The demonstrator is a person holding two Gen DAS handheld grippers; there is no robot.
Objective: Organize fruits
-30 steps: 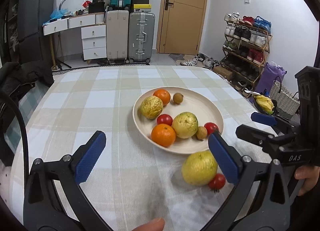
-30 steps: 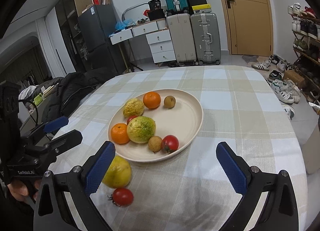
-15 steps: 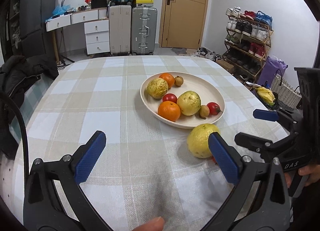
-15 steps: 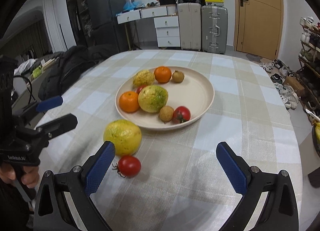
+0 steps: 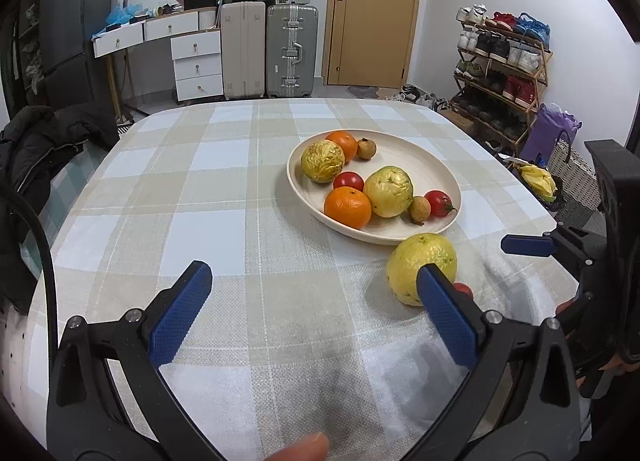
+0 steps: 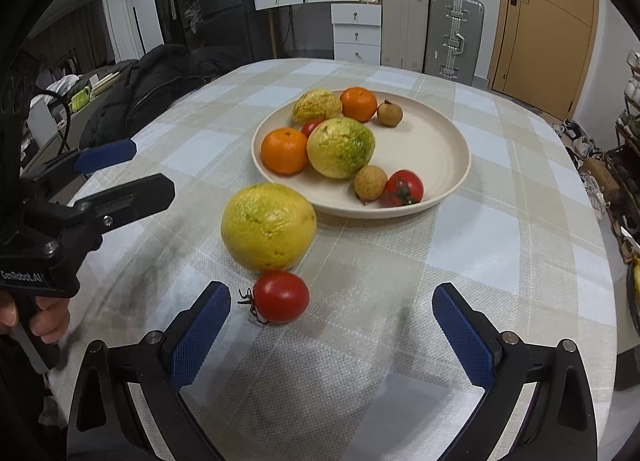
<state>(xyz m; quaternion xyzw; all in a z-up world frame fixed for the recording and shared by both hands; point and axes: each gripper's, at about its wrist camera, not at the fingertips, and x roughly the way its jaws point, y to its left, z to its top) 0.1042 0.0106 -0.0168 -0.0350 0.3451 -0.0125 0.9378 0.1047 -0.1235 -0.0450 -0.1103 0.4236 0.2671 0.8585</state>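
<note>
A cream plate (image 6: 448,149) on the checked tablecloth holds two oranges, two yellow-green fruits, two small brown fruits and two tomatoes. A large yellow fruit (image 6: 268,226) and a red tomato (image 6: 281,296) lie on the cloth just before the plate. My right gripper (image 6: 332,325) is open and empty, with the tomato near its left finger. My left gripper (image 5: 316,309) is open and empty. In the left wrist view the yellow fruit (image 5: 420,263) sits behind its right finger, which mostly hides the tomato (image 5: 464,290). The plate (image 5: 436,165) lies beyond.
The table's front right edge is near the right gripper's body (image 5: 608,253). A dark jacket (image 6: 152,89) lies at the table's left side. Suitcases (image 5: 268,49), drawers and a shoe rack (image 5: 504,61) stand beyond the table.
Both grippers have pulled back and lowered toward the near table edge. The right gripper has swung so the tomato now sits just ahead of its left finger. The fruits have not moved.
</note>
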